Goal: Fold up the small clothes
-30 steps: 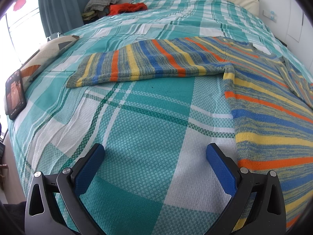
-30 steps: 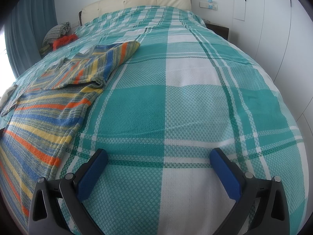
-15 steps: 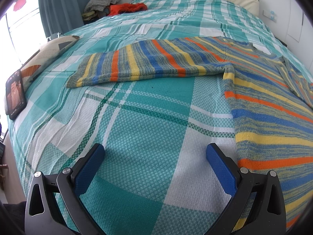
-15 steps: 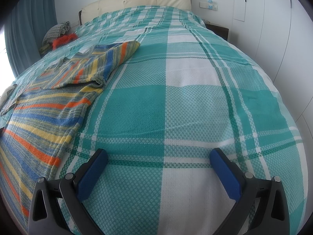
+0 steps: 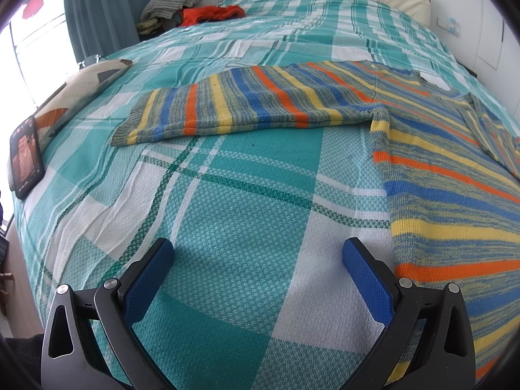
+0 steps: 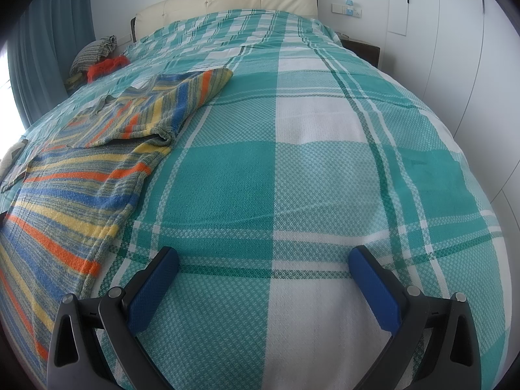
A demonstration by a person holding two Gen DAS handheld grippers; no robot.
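Sweater [image 5: 438,175] hem runs off-frame (both views), one sleeve [image 5: 247,110] fully visible.

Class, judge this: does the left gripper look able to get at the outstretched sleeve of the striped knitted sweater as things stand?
Probably yes. The left gripper is open and empty, and only bare teal checked bedspread lies between it and the sleeve, which lies flat and uncovered.

Bare plaid bedspread [image 5: 247,201] fills the centre of the left wrist view, open between the striped sweater [image 5: 455,175] at right and the phone [image 5: 26,159] and cushion [image 5: 81,91] at left. In the right wrist view the centre and right lie bare; the sweater occupies the left.
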